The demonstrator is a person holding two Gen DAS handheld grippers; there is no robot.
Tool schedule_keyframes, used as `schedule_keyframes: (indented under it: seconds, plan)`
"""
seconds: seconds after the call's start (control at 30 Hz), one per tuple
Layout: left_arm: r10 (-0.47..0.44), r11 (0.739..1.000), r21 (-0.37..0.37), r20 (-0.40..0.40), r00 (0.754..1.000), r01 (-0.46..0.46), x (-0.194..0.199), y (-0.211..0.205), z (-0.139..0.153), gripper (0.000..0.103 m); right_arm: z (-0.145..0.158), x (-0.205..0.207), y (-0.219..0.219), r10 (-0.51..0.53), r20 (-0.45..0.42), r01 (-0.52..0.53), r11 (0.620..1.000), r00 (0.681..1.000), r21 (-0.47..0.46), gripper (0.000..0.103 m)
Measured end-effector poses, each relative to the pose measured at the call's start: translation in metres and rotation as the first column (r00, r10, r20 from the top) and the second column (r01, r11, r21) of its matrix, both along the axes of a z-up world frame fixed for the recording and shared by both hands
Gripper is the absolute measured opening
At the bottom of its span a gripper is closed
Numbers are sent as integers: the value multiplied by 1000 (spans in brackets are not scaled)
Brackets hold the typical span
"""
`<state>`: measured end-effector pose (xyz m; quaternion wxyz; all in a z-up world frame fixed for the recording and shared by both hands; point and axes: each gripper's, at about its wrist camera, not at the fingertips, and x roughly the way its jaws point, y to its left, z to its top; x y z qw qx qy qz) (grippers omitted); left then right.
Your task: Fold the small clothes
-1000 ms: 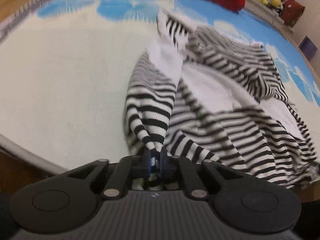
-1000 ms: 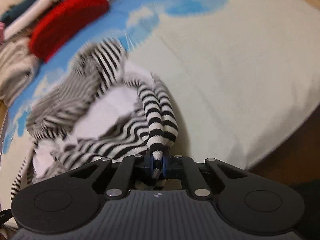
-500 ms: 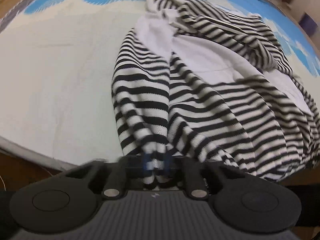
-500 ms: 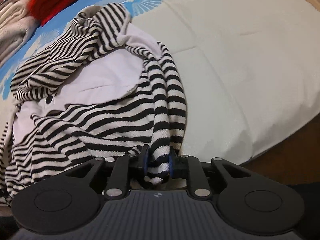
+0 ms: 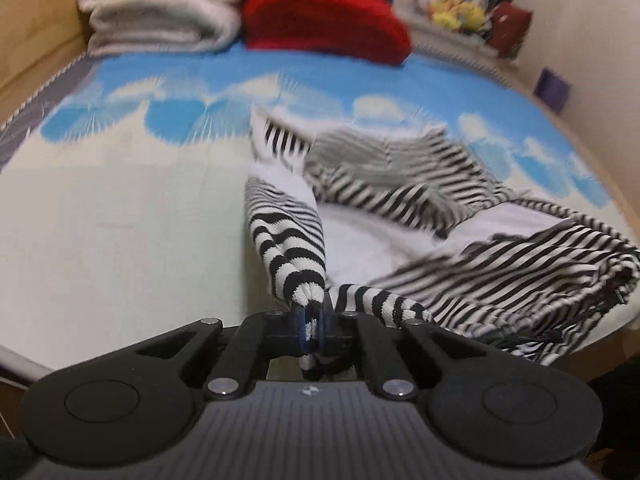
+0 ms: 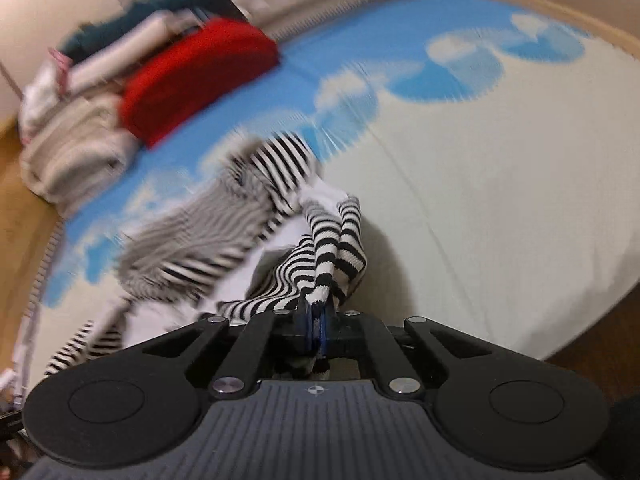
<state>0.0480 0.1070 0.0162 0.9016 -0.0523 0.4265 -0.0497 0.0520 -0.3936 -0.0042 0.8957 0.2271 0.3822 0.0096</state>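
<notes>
Here, my left hand-held gripper [image 5: 310, 322] is clenched on a bunched edge of the black-and-white striped garment [image 5: 460, 216]; the fabric rises from the bed [image 5: 120, 216] into the pads at lower centre of the left wrist view. My right hand-held gripper [image 6: 316, 320] is closing on another bunched striped edge of the same garment [image 6: 280, 276], with cloth pinched between its pads.

The garment spreads across the middle and right of the left view, its far part on the blue-and-white cloud print, its near part reaching the bed's lower right edge, where a fringe hangs over. Bare cream sheet fills the left half of that view and the right half of the right wrist view, giving open room down to the bed's rounded near edge, with wooden floor [image 6: 600, 344] beyond.

At upper left of the left view lie folded cream blankets [image 5: 160, 4] beside a red cushion [image 5: 324, 20]; yellow soft toys [image 5: 460, 12] sit at upper right.

Motion blur smears the stripes at mid-frame in both views, so folds, sleeves and collar cannot be told apart. Each gripper body hides the cloth below its pads.
</notes>
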Motion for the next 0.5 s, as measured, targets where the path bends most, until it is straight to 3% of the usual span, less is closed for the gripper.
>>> schedule_keyframes:
  seconds: [0.17,0.3,0.4,0.5]
  plan:
    - [-34,997,-75,42,999,37,-32,16,57,5,49,-35,-11,42,92,-44,999,995,19,2]
    - [-50,993,-106,70,996,57,-45,19,85,5,76,-66,-25,46,129,-55,996,991,66,2]
    - [-54,990,-126,70,996,63,-30,19,89,6,83,-74,-33,39,124,-50,995,991,82,2]
    - [-36,990,-135,51,998,43,7,22,74,6,76,-53,-38,40,97,-49,995,994,88,2]
